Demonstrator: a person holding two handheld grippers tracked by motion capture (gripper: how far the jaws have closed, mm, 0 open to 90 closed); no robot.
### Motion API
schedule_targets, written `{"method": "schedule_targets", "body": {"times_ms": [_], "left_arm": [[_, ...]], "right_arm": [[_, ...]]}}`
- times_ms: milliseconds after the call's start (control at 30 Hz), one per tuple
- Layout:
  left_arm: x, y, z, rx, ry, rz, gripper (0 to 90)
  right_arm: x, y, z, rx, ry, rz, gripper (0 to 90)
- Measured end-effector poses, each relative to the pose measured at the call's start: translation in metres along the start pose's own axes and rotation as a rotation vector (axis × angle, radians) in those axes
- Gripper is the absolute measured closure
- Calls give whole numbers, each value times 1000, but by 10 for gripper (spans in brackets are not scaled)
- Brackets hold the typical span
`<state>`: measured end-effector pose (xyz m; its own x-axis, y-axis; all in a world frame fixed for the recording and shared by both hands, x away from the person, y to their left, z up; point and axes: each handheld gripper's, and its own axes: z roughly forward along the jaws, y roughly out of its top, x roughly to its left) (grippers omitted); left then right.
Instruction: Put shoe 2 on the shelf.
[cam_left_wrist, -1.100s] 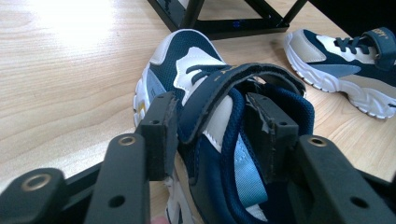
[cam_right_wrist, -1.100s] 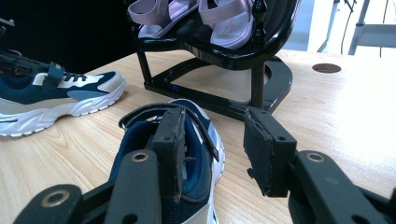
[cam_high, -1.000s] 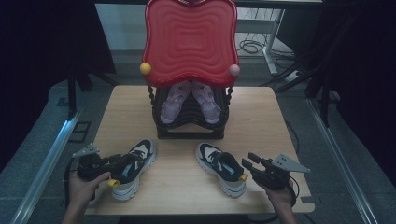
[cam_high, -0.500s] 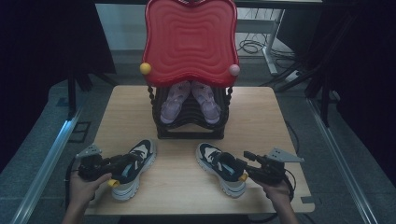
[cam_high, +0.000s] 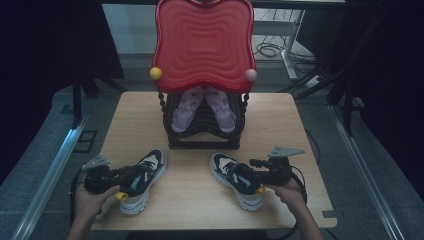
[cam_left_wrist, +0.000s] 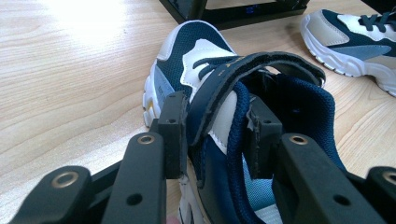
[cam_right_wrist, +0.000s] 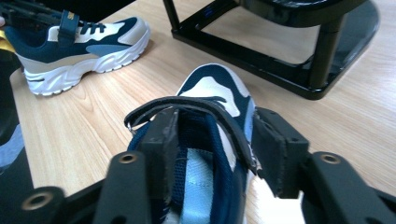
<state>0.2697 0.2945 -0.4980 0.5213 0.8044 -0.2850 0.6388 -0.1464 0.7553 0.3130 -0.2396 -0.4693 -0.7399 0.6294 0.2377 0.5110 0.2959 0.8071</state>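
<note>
Two navy-and-white sneakers lie on the wooden table (cam_high: 300, 130). My left gripper (cam_high: 131, 173) (cam_left_wrist: 217, 135) is shut on the left sneaker (cam_high: 142, 182) (cam_left_wrist: 201, 60): one pad outside on the strap, the other inside the collar, with the side wall pinched between them. My right gripper (cam_high: 250, 171) (cam_right_wrist: 217, 144) reaches into the right sneaker (cam_high: 232, 180) (cam_right_wrist: 215, 88). Its jaws have just been closing. One pad stands inside the opening and the other outside the side wall, with slack between them, so it is open.
A black shoe rack (cam_high: 202, 142) stands at the table's middle back and holds a pink pair of shoes (cam_high: 182, 110). A tall red wavy panel (cam_high: 202, 42) with a yellow ball (cam_high: 156, 73) and a pink ball (cam_high: 251, 75) rises above the rack. The rack's base (cam_right_wrist: 280, 70) is just beyond the right sneaker.
My right gripper has moved left from beside the right sneaker's heel until its jaws straddle the sneaker's side. The left hand and its sneaker have stayed in place.
</note>
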Motion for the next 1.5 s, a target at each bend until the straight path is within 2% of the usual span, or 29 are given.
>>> {"method": "schedule_targets", "body": {"times_ms": [233,567,733,1033,1267,1333,1500], "left_arm": [[1,0,0,-2,-6,-5,648],[1,-1,1,-2,-5,-9,648],[0,-1,1,-8,-3,-10,655],[-2,-3,0,-28,20,-3,686],[-3,-4,-1,-37,26,3,702],[-3,-5,-2,-39,23,-1,708],[-2,-4,-6,-58,10,-14,720]], "right_arm": [[-2,4,13,93,-3,12,555],[-10,3,19,165,0,40,626],[-12,3,21,152,7,32,663],[-9,0,18,123,-15,-13,725],[-12,-3,14,95,-18,8,743],[-12,-4,10,85,-11,27,747],[-10,-6,4,51,-8,39,747]]}}
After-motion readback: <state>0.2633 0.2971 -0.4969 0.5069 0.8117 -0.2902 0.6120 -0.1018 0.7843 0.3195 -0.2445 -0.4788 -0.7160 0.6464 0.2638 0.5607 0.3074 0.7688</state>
